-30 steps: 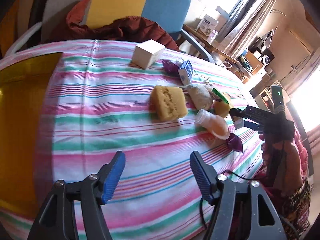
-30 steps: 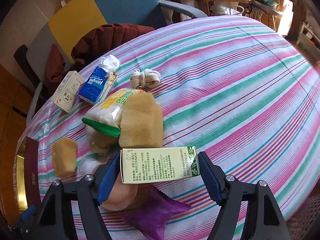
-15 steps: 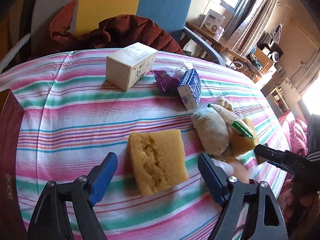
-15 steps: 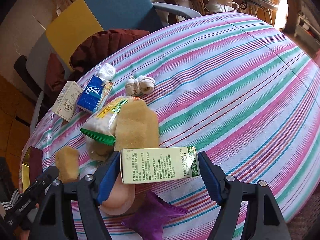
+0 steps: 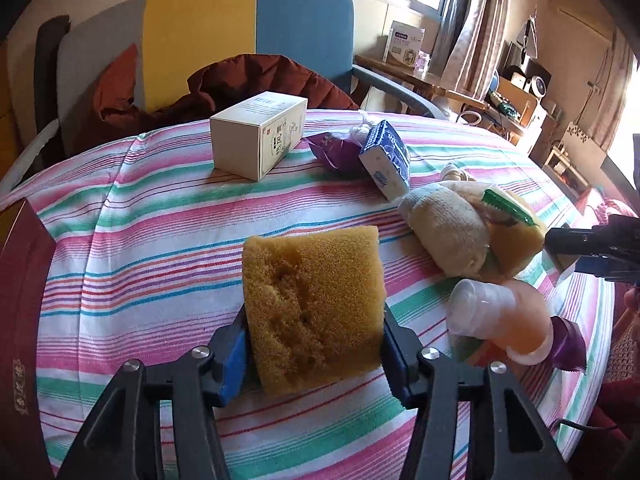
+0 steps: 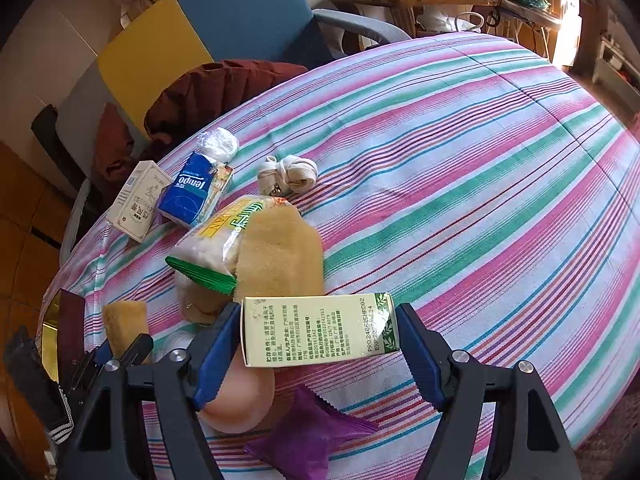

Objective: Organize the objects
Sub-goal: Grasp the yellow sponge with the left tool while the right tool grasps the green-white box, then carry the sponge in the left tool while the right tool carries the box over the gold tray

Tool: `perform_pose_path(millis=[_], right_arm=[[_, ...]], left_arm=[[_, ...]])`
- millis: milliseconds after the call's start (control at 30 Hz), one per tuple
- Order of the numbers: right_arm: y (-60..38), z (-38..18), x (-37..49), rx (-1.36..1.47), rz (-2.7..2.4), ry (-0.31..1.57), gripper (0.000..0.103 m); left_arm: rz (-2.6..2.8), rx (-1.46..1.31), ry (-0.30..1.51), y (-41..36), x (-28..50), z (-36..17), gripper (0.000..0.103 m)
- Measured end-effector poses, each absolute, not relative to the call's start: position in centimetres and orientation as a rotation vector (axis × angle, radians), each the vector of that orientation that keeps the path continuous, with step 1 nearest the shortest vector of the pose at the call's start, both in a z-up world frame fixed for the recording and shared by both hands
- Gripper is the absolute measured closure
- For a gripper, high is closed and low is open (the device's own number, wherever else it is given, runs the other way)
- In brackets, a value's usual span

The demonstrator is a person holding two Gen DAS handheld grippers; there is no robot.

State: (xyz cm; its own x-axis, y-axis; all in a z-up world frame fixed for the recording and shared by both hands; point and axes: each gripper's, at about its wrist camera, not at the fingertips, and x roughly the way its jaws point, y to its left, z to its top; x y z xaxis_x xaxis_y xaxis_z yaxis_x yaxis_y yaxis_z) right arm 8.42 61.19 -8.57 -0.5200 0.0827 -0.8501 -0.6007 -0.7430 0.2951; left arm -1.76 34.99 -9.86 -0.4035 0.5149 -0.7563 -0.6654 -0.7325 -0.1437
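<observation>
Left gripper (image 5: 314,344) has moved fwd since 0.5 s ago and now pinches the yellow sponge (image 5: 312,312) btwn both pads, on the striped tablecloth (image 5: 160,240). Right gripper (image 6: 316,350) unchanged, clamped on the green-white box (image 6: 320,330) held above the cloth. Behind it: 2nd sponge (image 6: 280,256) leaning on snack bag (image 6: 216,244), blue tissue pack (image 6: 192,196), white carton (image 6: 138,200), rolled sock (image 6: 286,174). Purple packet (image 6: 308,436) and peach cup (image 6: 240,400) sit near the jaws.
</observation>
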Motion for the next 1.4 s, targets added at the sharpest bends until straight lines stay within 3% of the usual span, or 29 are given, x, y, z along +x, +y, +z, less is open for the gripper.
perform_pose_path(millis=[167,500,767,1000,1400], right_arm=[[60.8,-7.8,8.6,-1.178,2.338,0.821,0.026],[57.0,-7.9,6.6,-1.242,2.534,0.823,0.026],[54.5,-7.6,5.6,-1.270,2.619,0.649,0.026],[53.9,-7.1,5.7,-1.233,2.675,0.644,0.026],[46.7,-5.6,5.3,-1.237,2.823,0.462,0.026]], left_arm=[[2.170,-1.062,0.180,33.2,-1.4,-9.7,0.047],[2.158,-1.034,0.238,29.8,1.3,-9.5,0.048],[2.081,-1.034,0.210,26.1,4.0,-8.4,0.048],[2.092,-0.991,0.157,22.4,5.0,-5.7,0.048],[2.310,-1.037,0.080,12.7,0.8,-2.7,0.048]])
